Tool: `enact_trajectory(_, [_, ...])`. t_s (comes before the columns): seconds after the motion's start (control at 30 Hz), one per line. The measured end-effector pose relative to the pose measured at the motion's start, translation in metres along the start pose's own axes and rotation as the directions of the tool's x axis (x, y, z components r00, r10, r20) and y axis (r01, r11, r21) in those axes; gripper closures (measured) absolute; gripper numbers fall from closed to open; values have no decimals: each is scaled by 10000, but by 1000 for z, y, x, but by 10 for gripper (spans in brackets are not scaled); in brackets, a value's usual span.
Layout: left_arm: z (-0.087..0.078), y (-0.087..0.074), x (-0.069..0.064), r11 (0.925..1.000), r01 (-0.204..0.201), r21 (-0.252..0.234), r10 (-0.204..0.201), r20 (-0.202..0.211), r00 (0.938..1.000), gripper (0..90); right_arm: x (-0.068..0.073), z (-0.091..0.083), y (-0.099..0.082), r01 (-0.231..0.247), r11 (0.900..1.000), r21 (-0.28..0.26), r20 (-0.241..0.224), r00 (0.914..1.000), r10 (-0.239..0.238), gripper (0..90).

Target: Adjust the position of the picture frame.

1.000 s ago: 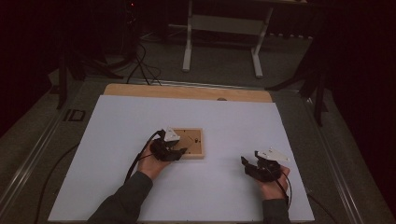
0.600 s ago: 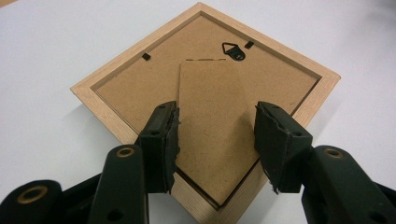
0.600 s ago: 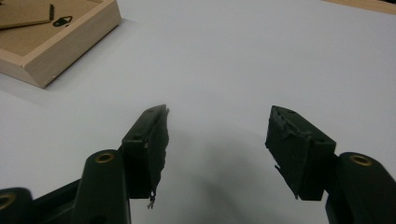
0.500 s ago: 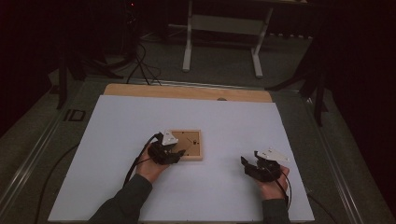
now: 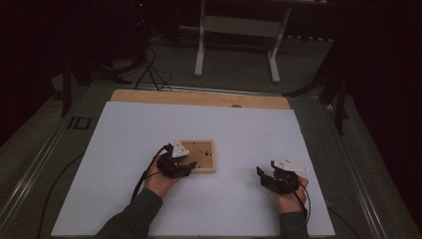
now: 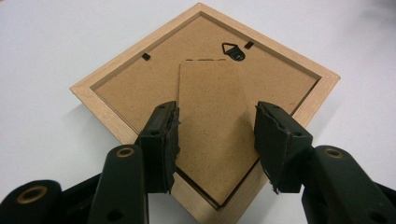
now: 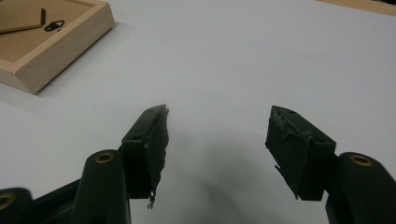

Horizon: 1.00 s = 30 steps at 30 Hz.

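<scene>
Picture frame [image 5: 200, 155], pale wood and lying face down, sits on the white sheet [image 5: 124, 139] slightly at 9 o'clock of the table's middle in the high view, its brown backing board up. In the left gripper view the frame [image 6: 93, 88] is turned like a diamond with one corner toward the camera, and that near corner is cut off at the bottom edge between the jaws. A hinged stand flap [image 6: 212, 121] lies on the backing; its lower end runs behind the pads, so whether it rests flat or is lifted a little is hard to say. A small black hanger [image 6: 232, 50] sits near the corner at 12 o'clock, with two tiny black clips [image 6: 146, 56] beside it.

Left gripper [image 6: 217, 140] has its jaws spread wide, one on each side of the flap; a pad edge may brush the flap, but I cannot tell whether there is any squeeze. In the high view this gripper [image 5: 185, 167] covers the frame's corner at 8 o'clock.

Right gripper [image 7: 217, 144] hovers with jaws released and nothing between them, over bare sheet, well apart from the frame at about 4 o'clock of it. The frame's corner [image 7: 70, 42] shows at 10 o'clock in its view, the rest cut off by the picture edge.
</scene>
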<state>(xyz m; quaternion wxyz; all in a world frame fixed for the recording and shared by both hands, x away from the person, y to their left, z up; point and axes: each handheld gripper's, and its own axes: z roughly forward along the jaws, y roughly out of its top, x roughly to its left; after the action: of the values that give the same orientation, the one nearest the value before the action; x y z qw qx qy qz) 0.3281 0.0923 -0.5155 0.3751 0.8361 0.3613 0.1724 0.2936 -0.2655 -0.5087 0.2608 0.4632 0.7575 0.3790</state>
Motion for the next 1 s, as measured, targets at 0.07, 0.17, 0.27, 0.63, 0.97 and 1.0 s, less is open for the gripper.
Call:
enact_trajectory(0.07, [0,0,0,10000,-13,22,13,30,10000,506,0,0,0,-9,10000,-11,-4,10000,9,382])
enact_trajectory(0.17, [-1,0,1,10000,13,0,-13,74,10000,503,0,1,0,-1,10000,3,-11,10000,1,382])
enact_trajectory(0.27, [-2,0,1,10000,36,-38,-36,87,10000,481,0,1,0,-18,10000,-10,13,10000,18,382])
enact_trajectory(0.63, [-19,0,7,9978,344,-564,-332,212,9992,459,-3,0,0,-52,10000,-57,31,10000,52,382])
enact_trajectory(0.97, [-31,2,8,9948,495,-886,-484,148,9987,460,2,0,3,-347,9990,-284,-422,9985,334,385])
enact_trajectory(1.0, [-32,2,9,9948,507,-884,-495,154,9987,459,3,0,3,-355,9990,-271,-454,9984,342,385])
